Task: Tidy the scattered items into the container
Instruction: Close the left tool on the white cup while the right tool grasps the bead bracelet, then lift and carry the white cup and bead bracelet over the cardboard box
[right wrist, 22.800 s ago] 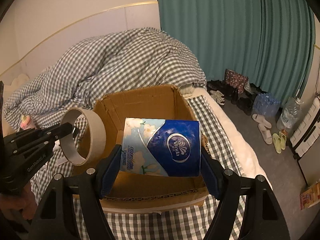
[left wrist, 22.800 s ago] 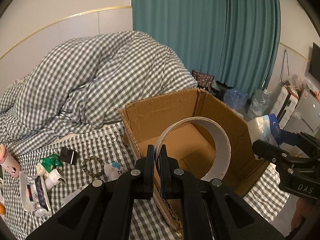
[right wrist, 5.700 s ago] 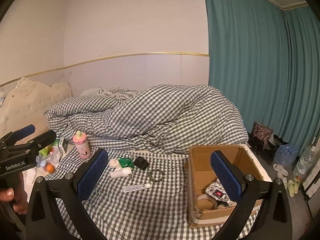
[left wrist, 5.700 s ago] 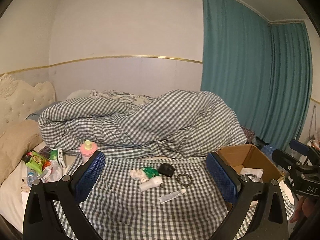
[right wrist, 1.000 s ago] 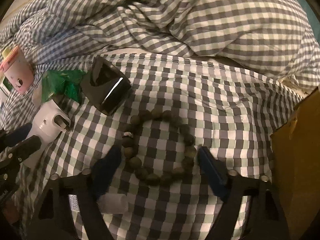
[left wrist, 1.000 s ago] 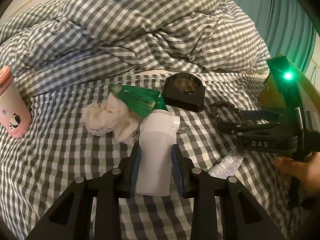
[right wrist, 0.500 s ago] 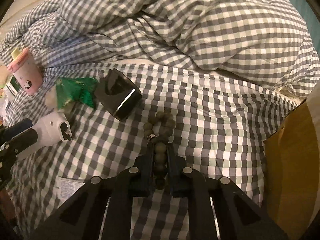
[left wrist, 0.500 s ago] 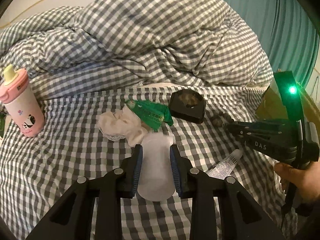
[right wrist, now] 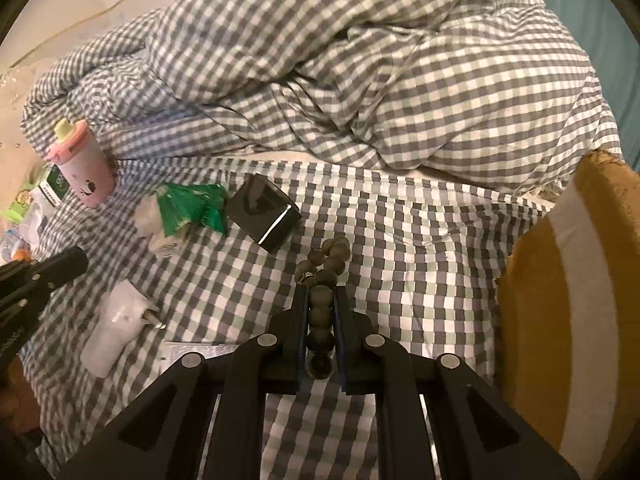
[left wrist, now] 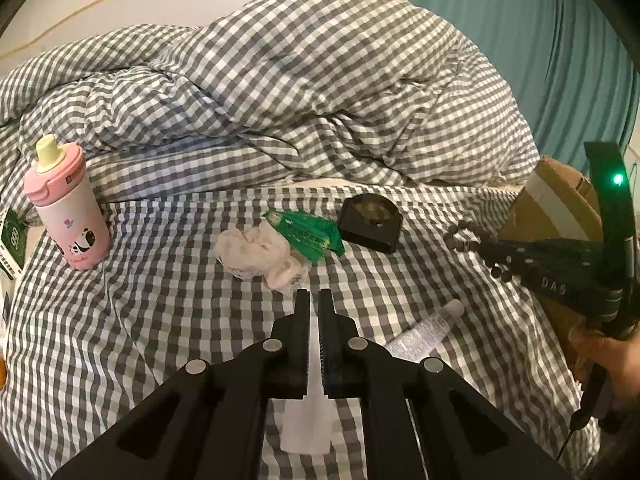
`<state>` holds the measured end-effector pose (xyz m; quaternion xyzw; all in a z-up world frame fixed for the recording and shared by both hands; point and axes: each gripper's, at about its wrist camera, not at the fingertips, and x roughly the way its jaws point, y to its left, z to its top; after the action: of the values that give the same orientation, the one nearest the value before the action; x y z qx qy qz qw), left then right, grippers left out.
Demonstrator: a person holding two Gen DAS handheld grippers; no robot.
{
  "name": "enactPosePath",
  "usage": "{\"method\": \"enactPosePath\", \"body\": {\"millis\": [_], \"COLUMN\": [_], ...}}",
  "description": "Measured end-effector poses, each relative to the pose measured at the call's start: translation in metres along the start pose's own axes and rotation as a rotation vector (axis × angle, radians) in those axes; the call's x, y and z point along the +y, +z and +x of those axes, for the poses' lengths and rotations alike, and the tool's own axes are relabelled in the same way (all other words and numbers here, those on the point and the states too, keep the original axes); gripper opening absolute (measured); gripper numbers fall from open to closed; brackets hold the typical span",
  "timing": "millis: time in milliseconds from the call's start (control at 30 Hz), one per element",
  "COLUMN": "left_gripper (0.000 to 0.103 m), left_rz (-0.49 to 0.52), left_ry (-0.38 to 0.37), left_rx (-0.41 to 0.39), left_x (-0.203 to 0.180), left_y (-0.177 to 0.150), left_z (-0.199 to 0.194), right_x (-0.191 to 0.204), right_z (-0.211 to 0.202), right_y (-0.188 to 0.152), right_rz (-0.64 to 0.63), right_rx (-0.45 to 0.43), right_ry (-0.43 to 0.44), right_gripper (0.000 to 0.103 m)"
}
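My left gripper (left wrist: 314,294) hangs over the checked sheet, jaws closing to a thin slit with nothing pressed between the pads. The white plug-in device (left wrist: 306,432) shows beneath its fingers; in the right wrist view it (right wrist: 116,320) lies on the sheet beside the left gripper (right wrist: 78,260). My right gripper (right wrist: 320,296) is shut on the dark bead bracelet (right wrist: 326,268), whose free loop bunches ahead of the tips. From the left wrist view, the right gripper (left wrist: 486,254) holds the bracelet (left wrist: 460,236) in front of the cardboard box (left wrist: 560,200).
A pink cup (left wrist: 70,208), crumpled white cloth (left wrist: 256,248), green packet (left wrist: 308,230), black case (left wrist: 370,220) and small tube (left wrist: 428,330) lie on the sheet. The heaped checked duvet (left wrist: 280,80) rises behind. The box wall (right wrist: 560,280) stands at right. A hand (left wrist: 608,356) grips the right tool.
The left jaws closed further and the white device slid down out from between them. The right gripper shut on the bracelet and lifted it off the sheet. Both grippers rose.
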<state>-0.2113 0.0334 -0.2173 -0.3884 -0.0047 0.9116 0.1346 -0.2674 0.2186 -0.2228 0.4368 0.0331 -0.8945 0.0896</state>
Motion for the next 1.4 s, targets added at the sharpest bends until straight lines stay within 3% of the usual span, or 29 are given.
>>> {"method": "enactPosePath", "body": {"millis": [100, 200, 233, 267, 333, 600, 667, 767, 1100, 1400], "left_gripper": [0.006, 0.019, 0.033, 0.054, 0.072, 0.071, 0.043, 0.042, 0.042, 0.042], "left_rz": [0.005, 0.008, 0.009, 0.01, 0.01, -0.01, -0.024, -0.021, -0.002, -0.001], "left_ry": [-0.002, 0.004, 0.0, 0.003, 0.018, 0.059, 0.033, 0.033, 0.058, 0.067], "left_rx": [0.03, 0.056, 0.061, 0.065, 0.061, 0.153, 0.174, 0.17, 0.061, -0.087], "left_x": [-0.003, -0.004, -0.004, -0.004, -0.003, 0.004, 0.005, 0.002, -0.011, -0.031], "left_y": [-0.006, -0.012, -0.014, -0.016, -0.02, -0.039, -0.042, -0.041, -0.019, 0.005], "left_z": [0.006, 0.012, 0.013, 0.014, 0.014, 0.042, 0.044, 0.039, -0.006, -0.08], "right_x": [0.0, -0.001, -0.001, -0.001, -0.001, 0.002, 0.002, 0.002, 0.004, 0.004], "right_z": [-0.008, -0.013, -0.015, -0.016, -0.018, -0.023, -0.026, -0.031, -0.063, -0.125], "right_y": [-0.001, -0.002, -0.003, -0.002, -0.001, 0.001, 0.002, 0.004, 0.008, 0.006], "right_rz": [0.001, 0.003, 0.004, 0.003, 0.002, -0.001, -0.003, -0.004, -0.007, -0.005], "right_rx": [-0.01, -0.015, -0.017, -0.02, -0.025, -0.037, -0.042, -0.051, -0.097, -0.188], "right_ry": [0.004, 0.005, 0.006, 0.005, 0.005, 0.012, 0.01, 0.007, 0.003, 0.002], "right_gripper": [0.011, 0.011, 0.011, 0.011, 0.011, 0.011, 0.011, 0.011, 0.011, 0.011]}}
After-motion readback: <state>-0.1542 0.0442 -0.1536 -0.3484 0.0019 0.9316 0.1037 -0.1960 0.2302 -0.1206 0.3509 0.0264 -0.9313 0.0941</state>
